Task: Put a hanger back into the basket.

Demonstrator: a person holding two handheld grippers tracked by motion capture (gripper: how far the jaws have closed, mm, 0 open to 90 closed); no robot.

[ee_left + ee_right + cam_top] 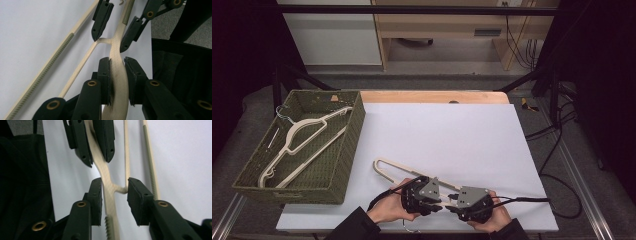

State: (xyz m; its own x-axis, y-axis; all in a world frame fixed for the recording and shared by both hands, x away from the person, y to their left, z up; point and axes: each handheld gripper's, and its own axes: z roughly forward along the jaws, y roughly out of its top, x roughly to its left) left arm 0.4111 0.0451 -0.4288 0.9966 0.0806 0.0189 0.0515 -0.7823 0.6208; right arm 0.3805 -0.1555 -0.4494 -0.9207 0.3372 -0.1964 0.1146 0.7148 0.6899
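Cream plastic clothes hanger (pixel 388 168) lying flat on white table (pixel 452 140), long axis running up-left from hands, left gripper (pixel 117 75) clamped on its arm, right gripper (pixel 113 195) jaws apart around it

Each hand carries a black two-jaw gripper: the left gripper (pixel 435 196) and the right gripper (pixel 451 201). Each unit is topped by a grey three-cornered plate with small dark fastener holes. A black cable trails from each body. The jaws are matt black, flat-sided blocks with tapered tips and ridged inner edges, carried on black link arms. Brass-coloured ring bushings mark the link pivots. The person wears dark long sleeves ending at the wrists.
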